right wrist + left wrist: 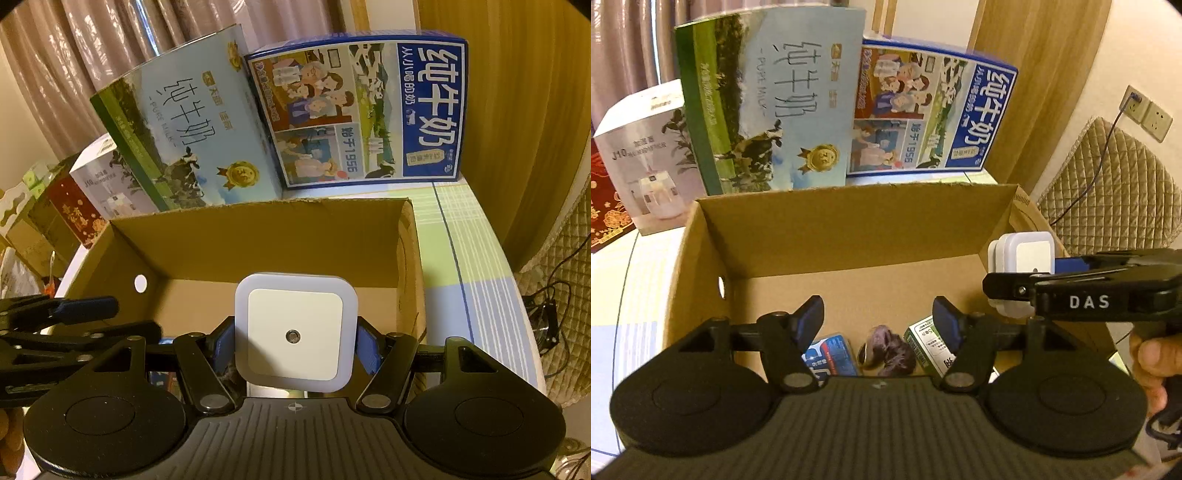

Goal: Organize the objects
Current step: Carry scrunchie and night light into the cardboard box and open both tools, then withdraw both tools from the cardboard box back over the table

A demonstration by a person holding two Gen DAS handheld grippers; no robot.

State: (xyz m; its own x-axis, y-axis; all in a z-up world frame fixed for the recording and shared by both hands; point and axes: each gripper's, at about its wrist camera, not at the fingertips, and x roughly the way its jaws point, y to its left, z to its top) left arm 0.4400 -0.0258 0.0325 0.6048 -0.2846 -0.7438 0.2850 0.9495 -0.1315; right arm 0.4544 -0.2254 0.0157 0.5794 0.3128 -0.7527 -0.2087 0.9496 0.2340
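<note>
An open cardboard box (842, 225) (280, 232) stands on the table in front of both grippers. My right gripper (295, 343) is shut on a white square night light (295, 332), held above the box's near right part. From the left wrist view that light (1023, 254) shows at the box's right wall, clamped in the right gripper (1015, 284). My left gripper (879, 321) hangs open over the box with nothing between its fingers. On the box floor lie a blue packet (831, 354), a dark purple bundle (890, 350) and a green-and-white small box (931, 347).
Two milk cartons stand behind the box: a green-and-pale-blue one (775, 103) (192, 125) and a blue one (931, 110) (369, 110). A white humidifier box (650, 155) and a red box (605, 206) are at the left. A quilted chair (1108, 184) is at the right. A hand (1152, 362) holds the right gripper.
</note>
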